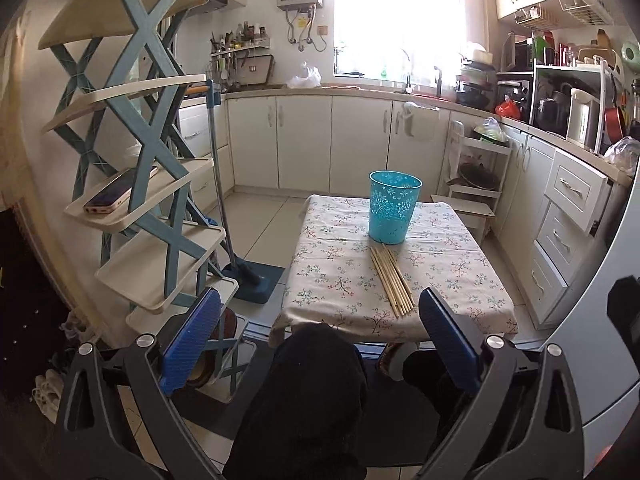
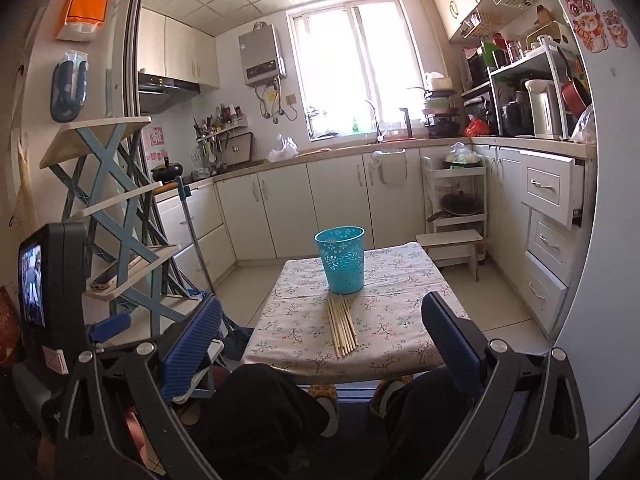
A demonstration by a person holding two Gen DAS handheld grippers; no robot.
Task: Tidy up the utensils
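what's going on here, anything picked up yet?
Nothing picked up yet. A seated person holds both grippers back from the small table, jaws wide open and empty: left gripper, right gripper. A bundle of wooden chopsticks lies flat on the floral tablecloth, just in front of an upright turquoise basket. In these views the basket looks empty, so the sorting has not started.

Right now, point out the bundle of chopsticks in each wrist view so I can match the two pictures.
Left wrist view: the chopsticks lie right of center, on the near half of the floral tablecloth.
Right wrist view: the chopsticks lie at lower center, reaching toward the cloth's near edge.
Shared landmark: the teal basket stands upright just beyond their far ends.
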